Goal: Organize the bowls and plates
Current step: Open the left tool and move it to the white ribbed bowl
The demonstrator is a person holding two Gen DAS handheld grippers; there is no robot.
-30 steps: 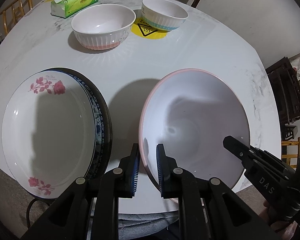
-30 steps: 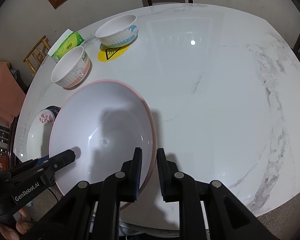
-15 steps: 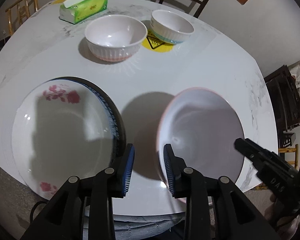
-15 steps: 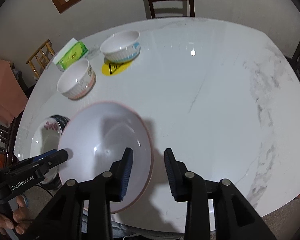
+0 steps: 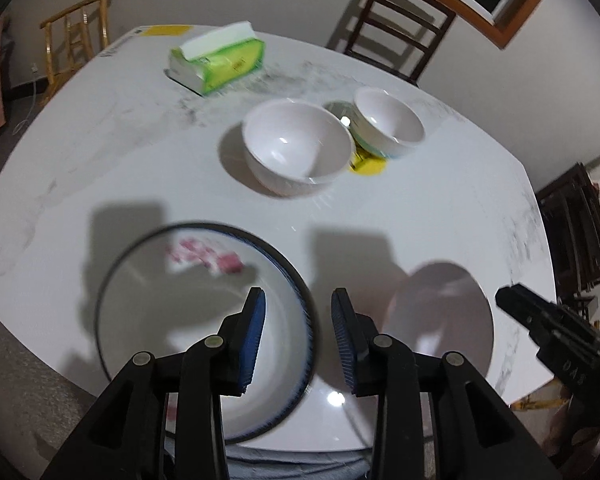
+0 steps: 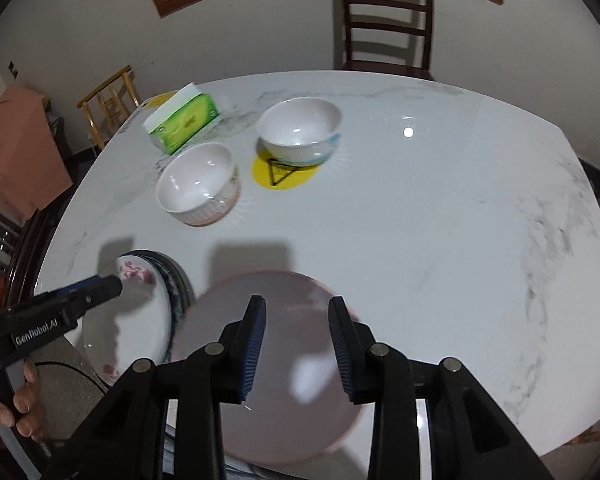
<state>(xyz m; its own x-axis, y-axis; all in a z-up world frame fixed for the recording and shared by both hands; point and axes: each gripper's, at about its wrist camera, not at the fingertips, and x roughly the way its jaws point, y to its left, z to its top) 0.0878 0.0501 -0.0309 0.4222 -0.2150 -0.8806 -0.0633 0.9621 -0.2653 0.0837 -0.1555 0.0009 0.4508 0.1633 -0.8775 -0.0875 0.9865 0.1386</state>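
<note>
A pink-rimmed plate [image 6: 284, 364] lies flat on the white table near its front edge; it also shows in the left wrist view [image 5: 440, 320]. To its left a rose-patterned plate [image 5: 188, 320] sits stacked on a dark blue-rimmed plate [image 5: 300, 300]; the stack shows in the right wrist view [image 6: 136, 320]. My left gripper [image 5: 298, 336] is open and empty above the stack's right rim. My right gripper [image 6: 296, 340] is open and empty above the pink-rimmed plate. Two bowls stand farther back: a pink-based one [image 5: 296, 152] [image 6: 198, 188] and a blue-banded one [image 5: 388, 126] [image 6: 300, 132].
A green tissue box [image 5: 220, 62] [image 6: 182, 122] lies at the back left. A yellow round sticker [image 6: 282, 172] is under the blue-banded bowl. Chairs stand beyond the table [image 6: 460, 220], one dark [image 6: 386, 24], one light wood [image 6: 108, 108].
Both grippers let go of the pink-rimmed plate, opened and pulled up and back. The plate now lies flat on the table beside the stack.
</note>
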